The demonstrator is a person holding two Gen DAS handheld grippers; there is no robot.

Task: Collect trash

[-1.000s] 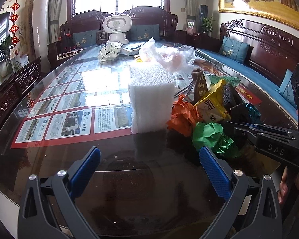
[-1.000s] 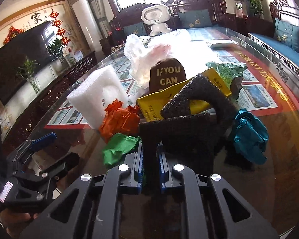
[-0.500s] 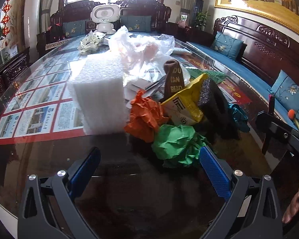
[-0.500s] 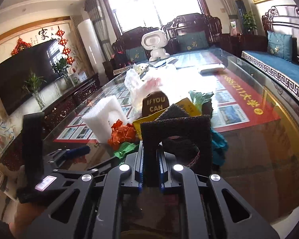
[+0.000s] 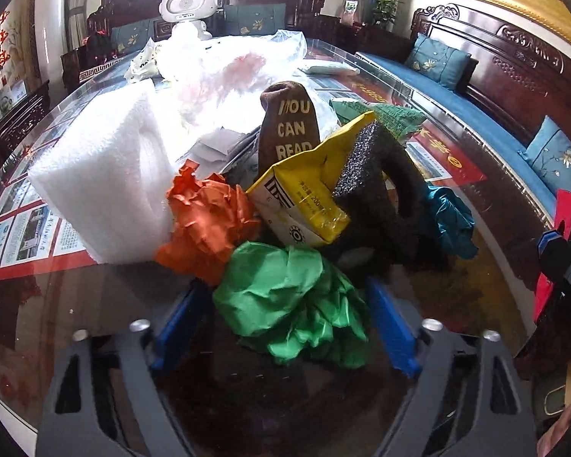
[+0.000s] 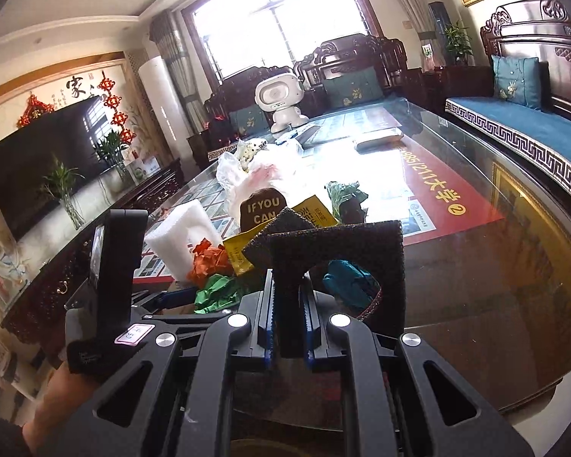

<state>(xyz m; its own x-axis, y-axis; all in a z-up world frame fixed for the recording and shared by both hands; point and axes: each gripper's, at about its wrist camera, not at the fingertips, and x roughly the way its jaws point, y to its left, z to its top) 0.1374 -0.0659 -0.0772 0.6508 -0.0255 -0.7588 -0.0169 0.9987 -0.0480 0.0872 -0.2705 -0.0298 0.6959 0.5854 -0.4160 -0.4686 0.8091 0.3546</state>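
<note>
Green crumpled paper (image 5: 297,301), on glass table (image 5: 76,304) at near edge of trash heap, between pads of left gripper (image 5: 285,320); jaws just narrowing, not yet pressing. Step: pickup. Next: close gently, lift clear of orange wad (image 5: 209,221). No clear long axis; lumpy. Right gripper (image 6: 288,327) clamped on black foam piece (image 6: 335,262), standing upright.

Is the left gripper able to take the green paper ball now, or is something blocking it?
Probably yes. The left gripper already has the green paper ball between its blue fingers, which have just been closing. Nothing lies in front; the orange paper ball sits behind it.
</note>
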